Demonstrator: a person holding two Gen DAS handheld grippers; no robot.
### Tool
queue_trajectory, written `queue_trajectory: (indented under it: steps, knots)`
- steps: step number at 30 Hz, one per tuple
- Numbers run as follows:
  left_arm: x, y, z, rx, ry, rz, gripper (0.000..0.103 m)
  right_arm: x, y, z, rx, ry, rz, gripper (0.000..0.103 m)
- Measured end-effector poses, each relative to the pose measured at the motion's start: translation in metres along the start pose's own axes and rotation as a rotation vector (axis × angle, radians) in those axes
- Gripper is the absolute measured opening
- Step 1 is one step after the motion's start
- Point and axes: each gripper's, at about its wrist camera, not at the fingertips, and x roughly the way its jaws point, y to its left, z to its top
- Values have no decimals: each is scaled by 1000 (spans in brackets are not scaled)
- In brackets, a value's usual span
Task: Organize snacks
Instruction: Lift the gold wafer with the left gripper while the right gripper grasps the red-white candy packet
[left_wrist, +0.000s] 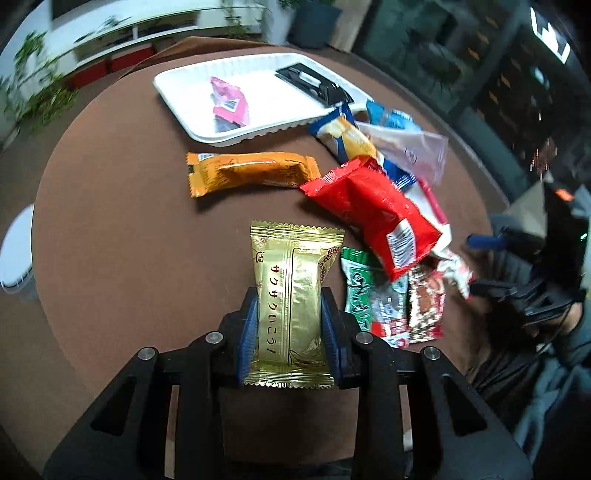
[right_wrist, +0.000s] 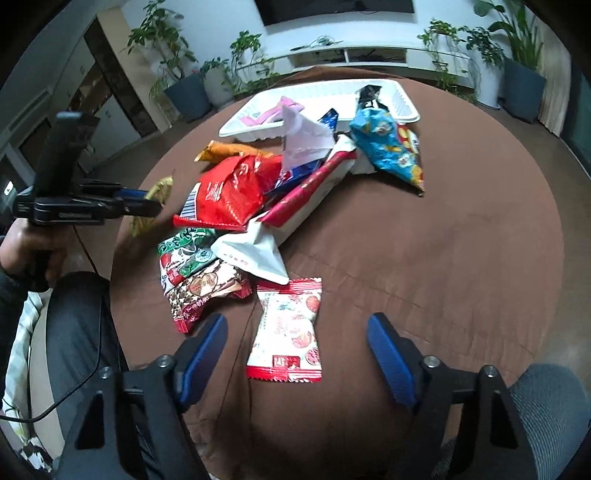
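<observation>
Gold-foil snack packet (left_wrist: 291, 306) clamped between blue pads (left_wrist: 248, 332) of left gripper (left_wrist: 290, 328), pinched at mid-body, held above brown round table (left_wrist: 129, 229). Right gripper (right_wrist: 297, 354) spread wide, gripping nothing, hovering over red-and-white strawberry-print packet (right_wrist: 288, 332) lying flat between its fingers on the table. Jumbled pile at table centre: red bag (left_wrist: 373, 214) on top, orange bar wrapper (left_wrist: 251, 171) just beside it, green-and-red packet (left_wrist: 364, 295) and brown-patterned packet (left_wrist: 424, 306) at near edge, blue printed bag (right_wrist: 388, 147) at far side by tray. White ribbed tray (left_wrist: 177, 96) at far edge of table, already holding pink packet (left_wrist: 229, 101) and black packet (left_wrist: 314, 83).
</observation>
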Motion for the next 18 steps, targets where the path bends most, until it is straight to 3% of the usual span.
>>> queue_trajectory:
  steps: [3, 11, 16, 18]
  knots:
    - [-8, -4, -8, -38, -37, -24, 29, 10, 2, 0, -17, 37, -8, 71]
    - [-24, -26, -26, -103, -117, -72, 29, 18, 15, -2, -106, 56, -80, 67]
    - [-23, -37, -36, -148, -149, -90, 29, 18, 15, -1, -135, 68, -109, 53]
    - [-21, -41, -41, -167, -158, -99, 29, 18, 15, 0, -147, 72, -125, 42]
